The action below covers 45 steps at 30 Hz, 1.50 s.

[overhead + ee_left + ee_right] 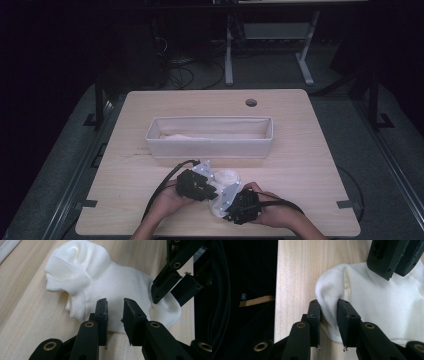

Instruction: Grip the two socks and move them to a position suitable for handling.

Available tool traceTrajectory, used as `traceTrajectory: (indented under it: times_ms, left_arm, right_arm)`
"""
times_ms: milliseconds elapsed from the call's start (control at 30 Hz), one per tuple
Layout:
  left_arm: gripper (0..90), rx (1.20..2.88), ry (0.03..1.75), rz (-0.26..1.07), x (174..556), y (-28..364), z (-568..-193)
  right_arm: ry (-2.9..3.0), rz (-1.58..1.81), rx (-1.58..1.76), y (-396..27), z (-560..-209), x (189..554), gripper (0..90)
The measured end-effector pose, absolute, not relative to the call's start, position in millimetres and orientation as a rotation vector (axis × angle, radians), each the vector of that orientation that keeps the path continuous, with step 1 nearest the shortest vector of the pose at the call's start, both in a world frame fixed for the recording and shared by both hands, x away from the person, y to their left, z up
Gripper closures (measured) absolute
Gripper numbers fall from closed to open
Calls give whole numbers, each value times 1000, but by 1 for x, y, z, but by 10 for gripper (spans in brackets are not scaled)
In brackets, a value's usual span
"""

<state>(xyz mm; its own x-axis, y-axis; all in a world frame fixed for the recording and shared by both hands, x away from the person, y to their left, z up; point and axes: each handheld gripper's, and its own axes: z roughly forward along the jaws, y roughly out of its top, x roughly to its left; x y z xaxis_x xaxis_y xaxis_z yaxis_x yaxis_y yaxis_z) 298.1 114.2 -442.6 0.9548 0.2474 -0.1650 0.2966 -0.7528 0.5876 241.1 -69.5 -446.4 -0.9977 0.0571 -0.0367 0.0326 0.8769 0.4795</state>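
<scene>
Two black two-jaw grippers met over a crumpled white knitted sock [110, 287] near the front edge of the pale wooden table [300, 150]. Right gripper [329, 315] pinched a fold of the sock's rounded end. Left gripper [115, 315] stood narrowly apart over the sock, gripping nothing.

Your left gripper [206, 181] and right gripper [233, 202] meet over the white sock [226, 176], near the fabric bin [210, 148].

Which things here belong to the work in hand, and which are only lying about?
In the job:
- white sock
- left gripper
- right gripper, its jaws pinching a fold of the sock

Lying about:
- fabric bin with something pale inside
- table
</scene>
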Motion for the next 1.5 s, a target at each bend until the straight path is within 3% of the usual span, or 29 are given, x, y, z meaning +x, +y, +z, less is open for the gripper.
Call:
traceTrajectory:
  times_ms: [433,1100,1500]
  left_arm:
    - [700,2452,398,-94,301,115,-441]
    - [810,2458,349,-103,305,114,-431]
    - [879,2504,268,-176,301,94,-434]
  right_arm:
    - [2993,782,119,-71,-447,244,809]
    - [3012,786,98,-68,-429,237,831]
    - [2984,826,113,-72,-414,235,831]
